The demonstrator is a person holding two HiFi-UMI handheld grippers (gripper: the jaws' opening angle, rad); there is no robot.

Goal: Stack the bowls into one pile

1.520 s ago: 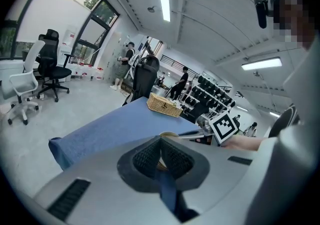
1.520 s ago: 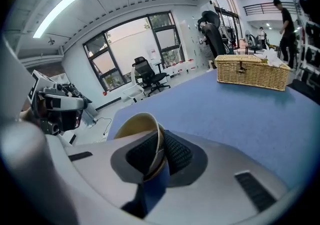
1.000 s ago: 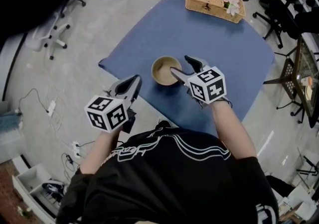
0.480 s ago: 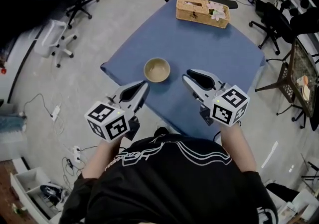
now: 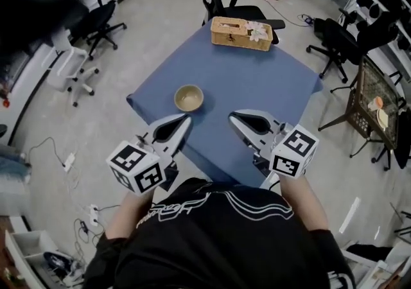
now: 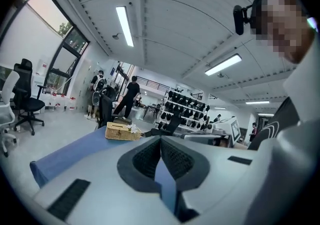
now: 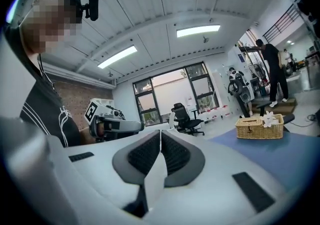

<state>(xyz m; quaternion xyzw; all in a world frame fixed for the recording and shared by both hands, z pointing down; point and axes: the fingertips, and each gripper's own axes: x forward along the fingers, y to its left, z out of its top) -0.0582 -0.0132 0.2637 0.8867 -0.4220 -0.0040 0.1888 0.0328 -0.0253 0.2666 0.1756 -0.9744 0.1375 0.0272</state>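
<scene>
Bowl point(image 5: 189, 97) sits upright on the blue worktop point(image 5: 257, 82) near its left corner, nothing touching it. Left tongs point(image 5: 186, 119) closed and empty, on its near side. Right tongs point(image 5: 232, 116) have just been closing, now closed and empty, further right. Wicker basket point(image 5: 241, 33) at the far edge.

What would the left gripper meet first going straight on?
Probably the black chair beyond the table; the left gripper aims above the table, passing right of the basket. Depth is unclear.

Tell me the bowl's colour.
The bowl is beige-tan, seen best in the head view.
</scene>
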